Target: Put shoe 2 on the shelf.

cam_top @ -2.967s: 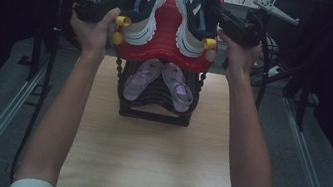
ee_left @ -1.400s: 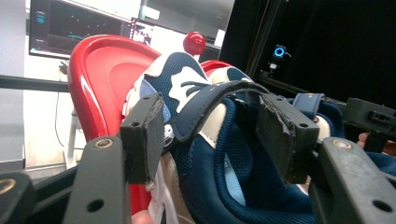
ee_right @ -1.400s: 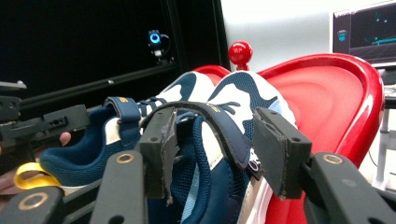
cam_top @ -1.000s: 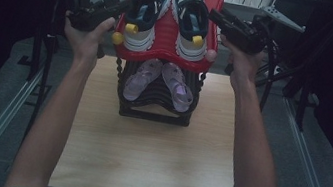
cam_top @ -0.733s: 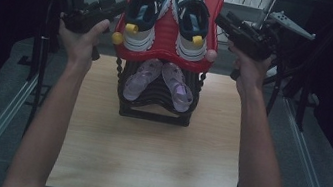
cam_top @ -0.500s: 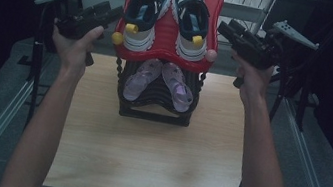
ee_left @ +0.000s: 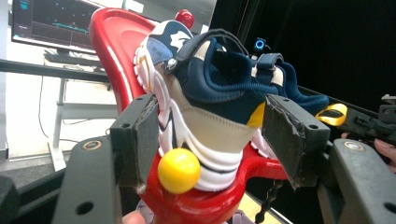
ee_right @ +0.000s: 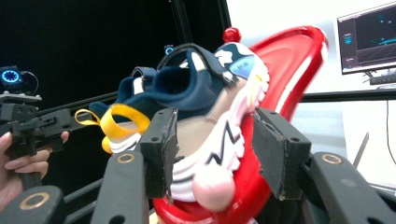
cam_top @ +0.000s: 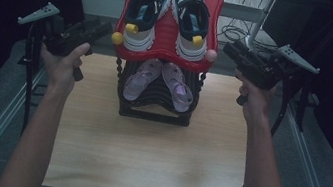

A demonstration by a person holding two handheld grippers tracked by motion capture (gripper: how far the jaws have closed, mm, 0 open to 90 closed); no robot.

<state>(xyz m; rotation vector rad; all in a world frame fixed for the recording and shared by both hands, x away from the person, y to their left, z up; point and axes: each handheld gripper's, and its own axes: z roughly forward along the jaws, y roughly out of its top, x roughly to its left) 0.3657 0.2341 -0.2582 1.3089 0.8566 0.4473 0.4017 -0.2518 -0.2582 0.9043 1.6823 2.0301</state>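
Observation:
Two navy and white sneakers lie side by side on a tilted red tray atop a black shoe rack. My left gripper hangs left of the tray near its yellow knob. Its jaws have just been opening, with nothing between them. The left gripper view shows a sneaker's heel beyond my left gripper. My right gripper is open beside the pink knob, clear of the sneaker that shows beyond my right gripper.
A pair of lilac shoes sits on the rack's lower tier. The rack stands at the back of a wooden table with metal rails on both sides. A monitor is behind the tray.
Both grippers have drawn back outward and down from the sneakers' heels, the left to the left and the right to the right. The sneakers stay on the red tray.

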